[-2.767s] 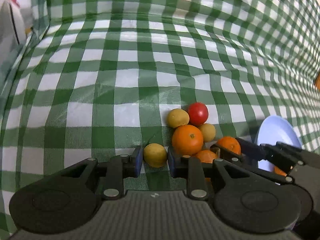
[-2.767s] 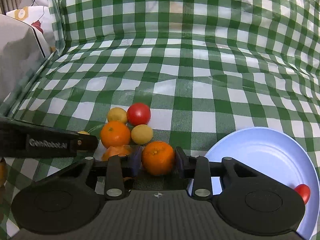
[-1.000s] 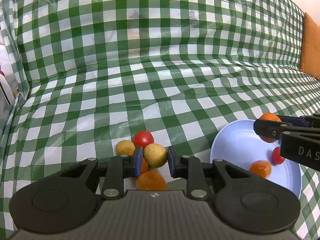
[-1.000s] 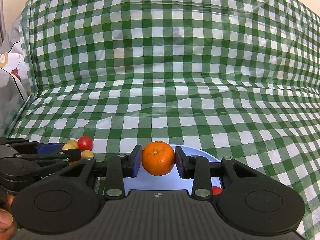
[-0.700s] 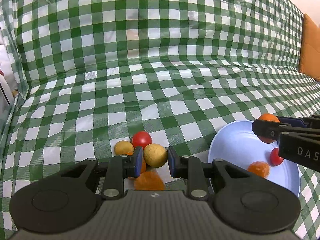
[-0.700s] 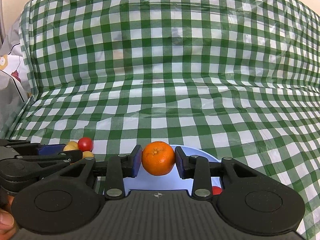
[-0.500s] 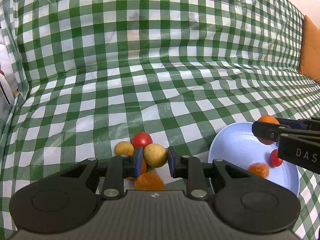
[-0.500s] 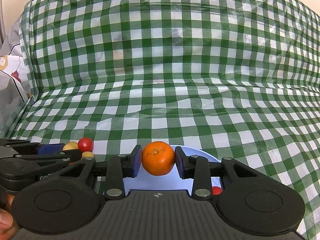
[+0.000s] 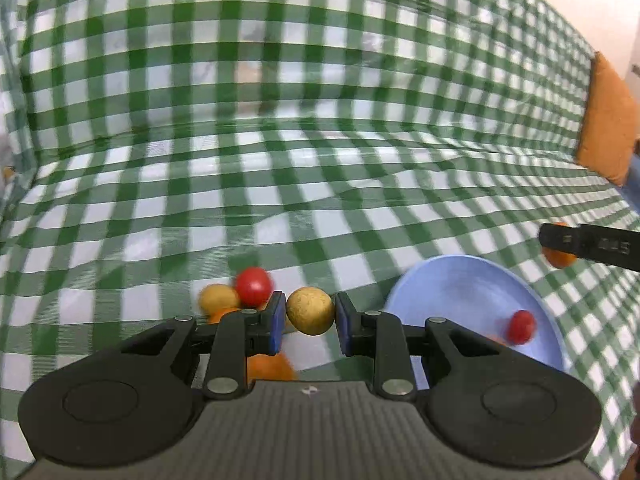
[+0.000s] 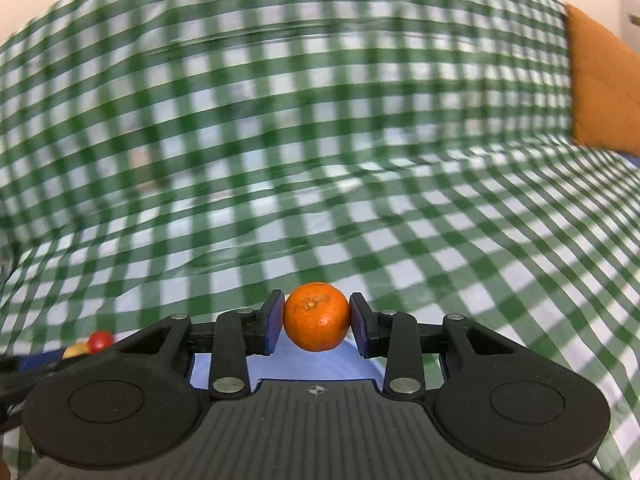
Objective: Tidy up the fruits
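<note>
My left gripper is shut on a small yellow fruit and holds it above the cloth, between the fruit pile and the blue plate. The pile holds a red tomato, a yellow fruit and oranges. A red tomato lies in the plate. My right gripper is shut on an orange over the plate. In the left wrist view that gripper's finger and orange hang past the plate's far right rim.
A green and white checked cloth covers the seat and backrest. An orange cushion leans at the far right, also seen in the right wrist view.
Both views swung right and blurred. My right gripper carried the orange rightward, past the plate's right rim. My left gripper with the yellow fruit shifted toward the plate.
</note>
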The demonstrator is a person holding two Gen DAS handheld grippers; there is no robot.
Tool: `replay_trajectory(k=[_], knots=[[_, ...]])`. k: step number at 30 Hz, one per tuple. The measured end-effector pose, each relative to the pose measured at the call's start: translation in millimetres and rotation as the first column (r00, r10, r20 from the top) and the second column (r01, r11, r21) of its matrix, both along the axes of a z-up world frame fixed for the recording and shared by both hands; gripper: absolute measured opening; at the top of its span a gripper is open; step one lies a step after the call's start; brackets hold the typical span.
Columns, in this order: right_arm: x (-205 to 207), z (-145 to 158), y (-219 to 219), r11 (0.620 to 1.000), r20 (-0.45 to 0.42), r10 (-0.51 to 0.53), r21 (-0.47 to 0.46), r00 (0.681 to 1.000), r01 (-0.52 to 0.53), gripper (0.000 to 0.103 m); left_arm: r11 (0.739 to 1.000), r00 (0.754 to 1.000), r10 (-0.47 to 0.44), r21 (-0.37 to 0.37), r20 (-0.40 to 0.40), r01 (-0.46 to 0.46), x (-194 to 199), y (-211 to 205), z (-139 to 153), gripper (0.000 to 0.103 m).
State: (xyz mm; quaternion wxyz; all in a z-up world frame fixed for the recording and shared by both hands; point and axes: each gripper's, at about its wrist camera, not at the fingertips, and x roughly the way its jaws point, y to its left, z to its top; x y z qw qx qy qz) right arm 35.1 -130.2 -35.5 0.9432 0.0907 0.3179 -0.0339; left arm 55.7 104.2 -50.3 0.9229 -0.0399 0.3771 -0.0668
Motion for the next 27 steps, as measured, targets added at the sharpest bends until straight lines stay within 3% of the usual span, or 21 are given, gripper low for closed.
replay_trajectory(k=[6,11,13,14,16,23,25,27], knots=[[2.4,-6.0,-6.4,1.000,-0.025,-0.007,0.027,1.000,0.008,0.037,0.977,0.980,-0.194,-0.075,0.041,0.197,-9.0,-22.8,5.2,0.029],[4.4,-9.3,-5.2,0.999,-0.027,0.017,0.047,0.999,-0.016,0.037,0.943,0.944,-0.322,-0.059,0.075,0.327,-21.1,-45.7,4.1,0.029],[5.5,-10.0,-4.7,0.998,-0.028,0.038,0.056,0.999,-0.037,0.038,0.936,0.936,-0.344,-0.052,0.081,0.348,-24.5,-51.1,2.9,0.039],[4.8,-9.0,-3.8,0.997,-0.028,0.045,0.056,0.999,-0.044,0.039,0.934,0.934,-0.348,-0.052,0.085,0.353,-27.5,-51.7,2.4,0.044],[3.8,-7.8,-1.7,0.998,-0.024,0.048,0.043,0.999,-0.046,0.048,0.935,0.935,-0.345,-0.050,0.084,0.350,-27.5,-52.2,2.0,0.044],[3.6,-7.5,-2.3,0.998,-0.020,0.057,0.036,0.998,-0.056,0.049,0.952,0.952,-0.299,-0.044,0.065,0.302,-21.2,-43.5,1.9,0.044],[4.3,-7.5,-0.6,0.998,-0.021,0.059,0.032,0.998,-0.059,0.049,0.965,0.964,-0.256,-0.034,0.069,0.259,-16.7,-35.1,3.6,0.042],[4.8,-7.5,-1.5,0.997,-0.017,0.073,0.030,0.997,-0.072,0.049,0.981,0.980,-0.187,-0.048,0.062,0.190,-9.3,-16.1,5.1,0.028]])
